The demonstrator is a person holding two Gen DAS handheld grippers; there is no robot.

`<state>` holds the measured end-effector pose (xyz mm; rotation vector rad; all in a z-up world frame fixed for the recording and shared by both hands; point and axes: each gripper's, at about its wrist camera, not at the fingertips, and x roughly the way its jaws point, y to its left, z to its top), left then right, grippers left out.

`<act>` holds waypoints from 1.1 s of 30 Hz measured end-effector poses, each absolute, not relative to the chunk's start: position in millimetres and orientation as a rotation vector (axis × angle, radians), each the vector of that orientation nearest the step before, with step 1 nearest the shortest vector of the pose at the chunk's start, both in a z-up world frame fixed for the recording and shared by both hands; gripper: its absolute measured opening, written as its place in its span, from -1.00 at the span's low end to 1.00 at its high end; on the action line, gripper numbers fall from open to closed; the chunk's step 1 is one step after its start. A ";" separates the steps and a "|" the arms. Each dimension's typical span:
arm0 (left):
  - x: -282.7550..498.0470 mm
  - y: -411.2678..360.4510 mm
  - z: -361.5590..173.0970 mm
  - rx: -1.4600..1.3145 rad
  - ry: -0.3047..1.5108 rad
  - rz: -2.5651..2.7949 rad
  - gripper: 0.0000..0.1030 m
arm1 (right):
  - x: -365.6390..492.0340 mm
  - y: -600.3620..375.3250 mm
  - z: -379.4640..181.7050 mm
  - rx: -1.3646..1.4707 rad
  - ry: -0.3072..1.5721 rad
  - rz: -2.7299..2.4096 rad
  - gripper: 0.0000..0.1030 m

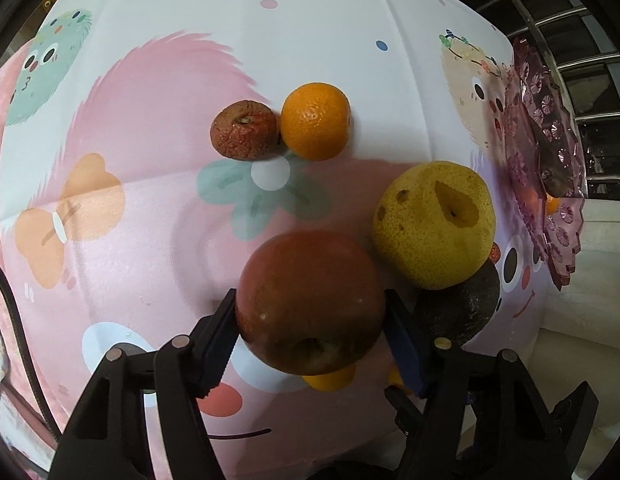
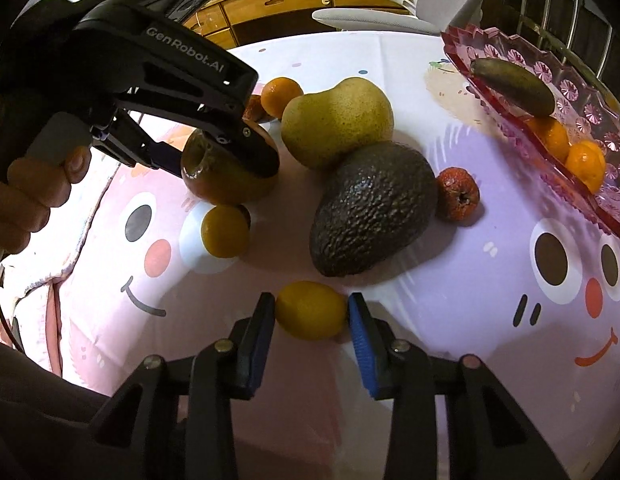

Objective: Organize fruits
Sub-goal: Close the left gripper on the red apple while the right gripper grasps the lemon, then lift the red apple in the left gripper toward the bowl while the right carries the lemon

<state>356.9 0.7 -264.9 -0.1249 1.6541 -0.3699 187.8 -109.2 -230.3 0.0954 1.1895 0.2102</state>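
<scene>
A smooth round red apple point(image 1: 310, 300) is clamped between the two blue ribbed pads of the left gripper point(image 1: 310, 320). A small smooth yellow citrus fruit point(image 2: 311, 310) is gripped between the pads of the right gripper point(image 2: 311, 312), low over the soft printed pink and white tablecloth point(image 1: 150, 80).

A large speckled yellow pear point(image 1: 432, 224) with a dent in its skin is seen just beside the apple, touching a dark pebbled avocado point(image 2: 370, 208). A wrinkled dry red fruit point(image 1: 244, 130) is touching a glossy round orange point(image 1: 315, 121); bare cloth is left open around this pair.

Near the right table edge a pink faceted plastic tray point(image 2: 582, 176) is placed, tilted in view, holding a dark banana point(image 2: 514, 86) and small oranges point(image 2: 582, 162).
</scene>
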 end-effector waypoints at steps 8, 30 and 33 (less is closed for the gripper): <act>345.2 18.3 -241.1 -0.120 1.602 -0.363 0.29 | 182.5 -107.6 -215.2 0.120 1.189 0.202 -0.28; 224.6 73.7 -154.8 -0.139 1.421 -0.445 0.29 | 111.5 -91.8 -154.5 0.256 1.124 0.104 -0.28; 211.1 70.2 -145.2 -0.149 1.395 -0.465 0.29 | 105.8 -102.5 -145.7 0.266 1.111 0.079 -0.28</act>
